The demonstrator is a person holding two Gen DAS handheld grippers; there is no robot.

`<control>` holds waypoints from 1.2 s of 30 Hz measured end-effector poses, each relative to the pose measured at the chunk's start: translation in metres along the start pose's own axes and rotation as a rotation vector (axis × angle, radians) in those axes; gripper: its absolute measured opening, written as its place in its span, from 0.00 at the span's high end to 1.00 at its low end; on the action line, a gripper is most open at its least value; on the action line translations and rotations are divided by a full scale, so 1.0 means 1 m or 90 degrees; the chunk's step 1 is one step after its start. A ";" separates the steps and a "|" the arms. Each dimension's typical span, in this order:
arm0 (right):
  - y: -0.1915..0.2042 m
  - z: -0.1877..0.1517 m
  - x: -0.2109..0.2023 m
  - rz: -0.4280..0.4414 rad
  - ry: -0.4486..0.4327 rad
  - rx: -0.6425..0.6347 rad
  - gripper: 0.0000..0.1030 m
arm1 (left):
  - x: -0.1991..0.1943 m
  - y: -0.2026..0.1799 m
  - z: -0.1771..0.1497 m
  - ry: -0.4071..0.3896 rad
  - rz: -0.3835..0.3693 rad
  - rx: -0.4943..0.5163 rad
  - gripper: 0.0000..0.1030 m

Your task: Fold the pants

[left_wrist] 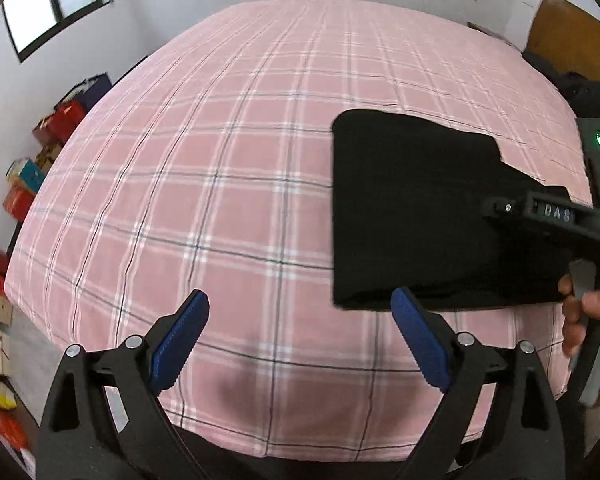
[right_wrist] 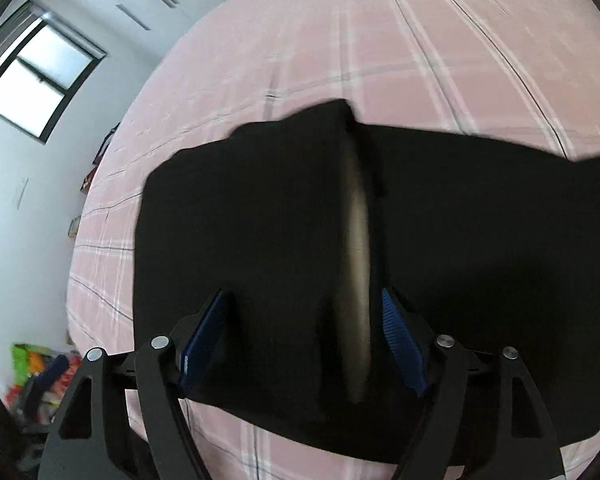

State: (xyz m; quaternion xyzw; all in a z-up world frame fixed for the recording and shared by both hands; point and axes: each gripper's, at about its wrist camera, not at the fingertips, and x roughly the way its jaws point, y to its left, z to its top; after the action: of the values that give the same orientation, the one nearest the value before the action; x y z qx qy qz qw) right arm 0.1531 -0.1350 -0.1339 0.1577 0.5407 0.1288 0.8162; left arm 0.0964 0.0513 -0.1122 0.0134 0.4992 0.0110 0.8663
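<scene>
Black pants (left_wrist: pixel 412 208), folded into a compact rectangle, lie on the pink plaid bed sheet (left_wrist: pixel 220 160) at the right. My left gripper (left_wrist: pixel 300 296) is open above bare sheet, and its right fingertip sits at the pants' near left corner without touching. In the right wrist view the pants (right_wrist: pixel 260 220) fill the middle. A raised fold with a blurred pale strip (right_wrist: pixel 358 240) runs between the fingers of my right gripper (right_wrist: pixel 303 296). Its blue pads stand apart and do not press the cloth. A person's hand (left_wrist: pixel 592 312) holds the right tool's handle.
Stacked red and coloured boxes (left_wrist: pixel 56 124) line the floor left of the bed. A window (left_wrist: pixel 52 4) is at the far left and a wooden headboard (left_wrist: pixel 572 40) at the far right, with dark clothing (left_wrist: pixel 572 84) below it. Colourful clutter (right_wrist: pixel 40 368) lies on the floor.
</scene>
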 end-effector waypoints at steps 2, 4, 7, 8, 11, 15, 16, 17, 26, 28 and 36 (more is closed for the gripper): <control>0.011 0.001 -0.007 0.023 -0.013 0.008 0.83 | 0.003 0.008 -0.004 0.003 0.001 -0.005 0.12; 0.032 0.010 -0.031 0.052 -0.048 -0.014 0.84 | 0.003 0.011 -0.004 0.007 -0.002 -0.014 0.12; 0.069 0.028 -0.092 0.116 -0.131 -0.077 0.85 | -0.005 0.012 -0.003 0.000 -0.017 -0.024 0.12; 0.076 0.030 -0.112 0.116 -0.156 -0.099 0.85 | -0.007 0.011 -0.002 -0.004 -0.021 -0.023 0.12; 0.067 0.025 -0.153 0.056 -0.208 -0.140 0.85 | -0.014 0.006 0.001 -0.015 -0.032 -0.021 0.11; -0.030 -0.004 -0.097 -0.093 -0.079 -0.047 0.85 | -0.011 -0.009 0.004 -0.005 -0.051 -0.011 0.11; -0.061 -0.018 -0.077 -0.117 -0.036 -0.004 0.85 | -0.009 -0.015 0.004 -0.004 -0.054 -0.006 0.11; -0.077 -0.028 -0.067 -0.128 -0.022 0.015 0.85 | -0.007 -0.022 0.004 -0.001 -0.055 0.003 0.11; -0.075 -0.021 -0.104 -0.030 -0.087 0.039 0.85 | 0.001 -0.065 0.004 0.024 -0.059 0.052 0.11; -0.063 -0.014 -0.134 -0.013 -0.130 0.007 0.86 | -0.001 -0.073 0.006 0.021 -0.060 0.059 0.11; -0.139 -0.046 -0.097 -0.076 -0.051 0.075 0.78 | 0.010 -0.094 0.005 0.037 -0.085 0.067 0.11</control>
State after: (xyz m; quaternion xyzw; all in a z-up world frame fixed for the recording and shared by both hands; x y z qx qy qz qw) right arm 0.0788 -0.2939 -0.1243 0.1782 0.5230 0.0416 0.8324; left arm 0.1060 -0.0424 -0.1215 0.0254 0.5240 -0.0731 0.8482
